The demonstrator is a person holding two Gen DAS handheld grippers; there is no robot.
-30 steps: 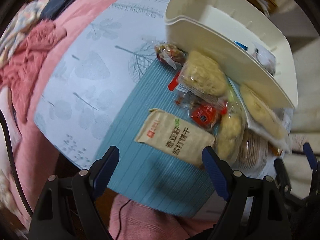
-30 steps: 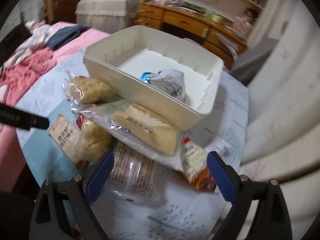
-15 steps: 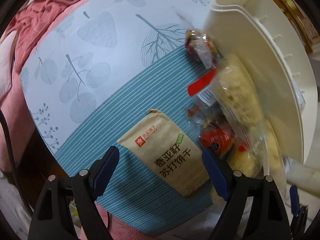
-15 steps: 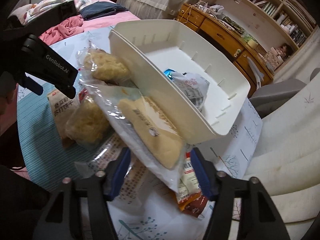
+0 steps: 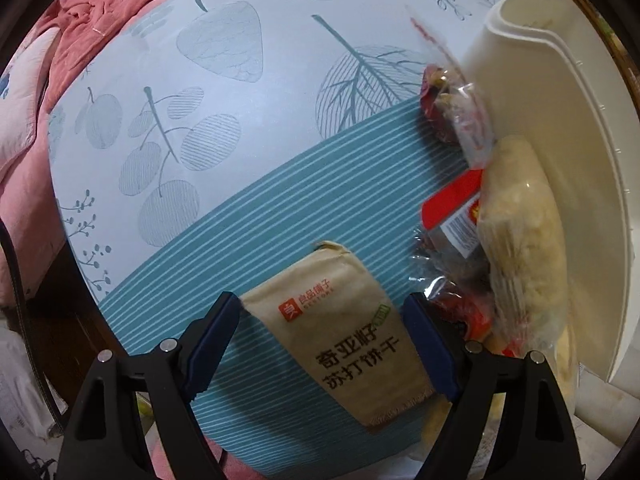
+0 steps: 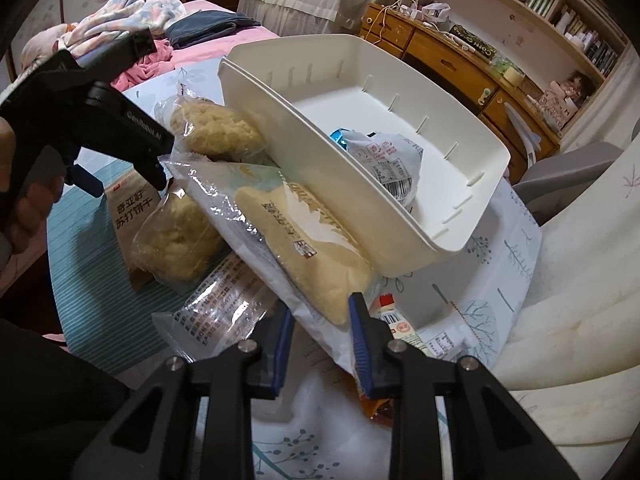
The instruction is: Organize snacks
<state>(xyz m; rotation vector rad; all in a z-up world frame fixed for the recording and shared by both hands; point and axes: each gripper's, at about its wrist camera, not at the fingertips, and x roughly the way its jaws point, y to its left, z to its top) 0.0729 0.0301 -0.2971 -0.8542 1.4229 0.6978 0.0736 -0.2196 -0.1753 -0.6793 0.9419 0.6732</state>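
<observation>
A brown paper cracker packet [image 5: 344,340] lies on the teal striped cloth; it also shows in the right wrist view [image 6: 128,208]. My left gripper [image 5: 320,312] is open, its blue fingers on either side of that packet. My right gripper [image 6: 320,320] is shut on the edge of a clear bag holding a pale yellow cake [image 6: 304,248]. The bag leans against the white plastic bin [image 6: 400,216], which holds a white wrapped snack [image 6: 388,160]. Puffy rice cakes in clear wrap [image 5: 520,232] lie against the bin's wall [image 5: 560,120].
More snacks lie on the table: a red-wrapped packet [image 5: 444,108], a clear biscuit sleeve [image 6: 224,308], a small sauce packet [image 6: 400,324]. A pink bed with clothes [image 6: 140,20] is to the left, a wooden desk [image 6: 460,52] behind, a white sofa [image 6: 580,280] to the right.
My left gripper has moved down and forward until its fingers straddle the brown packet. My right gripper has closed on the cake bag's edge.
</observation>
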